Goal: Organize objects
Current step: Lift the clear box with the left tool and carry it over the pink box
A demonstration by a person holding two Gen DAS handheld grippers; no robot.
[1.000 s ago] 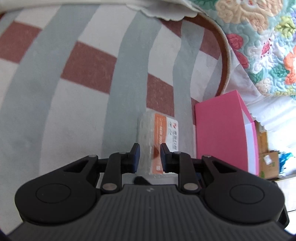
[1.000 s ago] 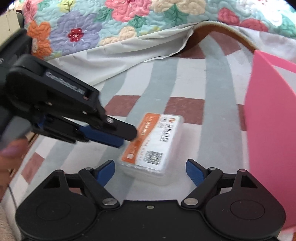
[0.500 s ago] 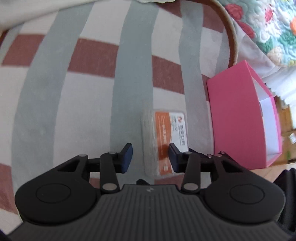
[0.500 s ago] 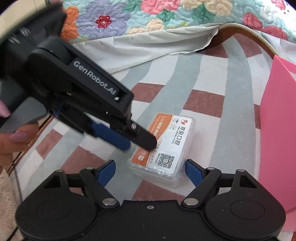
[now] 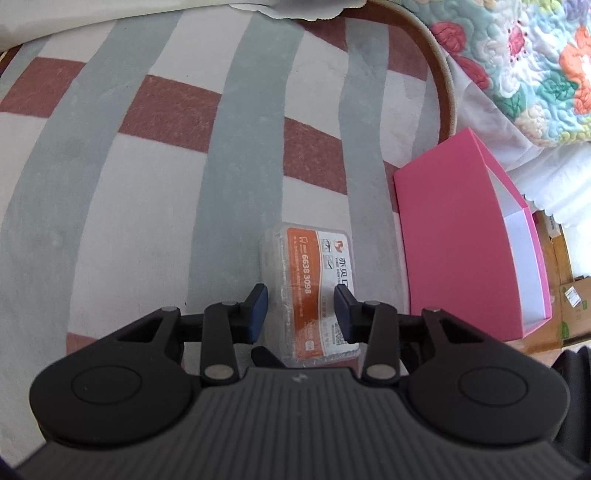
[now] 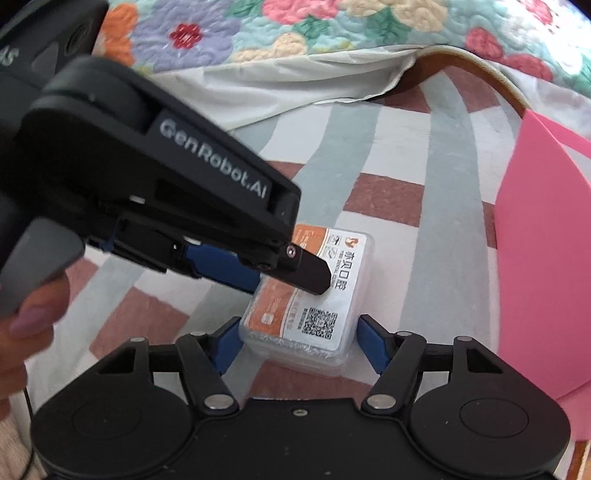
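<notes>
A clear plastic box (image 5: 310, 258) with an orange and white label lies flat on the striped rug (image 5: 147, 184). My left gripper (image 5: 301, 306) hovers just over its near end, jaws a little apart and closing slightly, with the box below and between the pads. In the right wrist view one of the left gripper's fingertips (image 6: 314, 277) rests above the label. My right gripper (image 6: 299, 339) straddles the near end of the box (image 6: 332, 295). Its jaws are closing, and the blue pads stand close beside the box's two sides without a clear press.
An open pink box (image 5: 461, 240) with a white inside stands on the rug right of the plastic box, also large at the right as the pink box (image 6: 543, 240). A floral quilt (image 6: 295, 26) hangs along the back. A hand (image 6: 26, 321) holds the left gripper. Cardboard boxes (image 5: 572, 295) sit far right.
My left gripper's jaws have parted from nearly shut and it has drawn back over the box. My right gripper's jaws have narrowed around the box's near end.
</notes>
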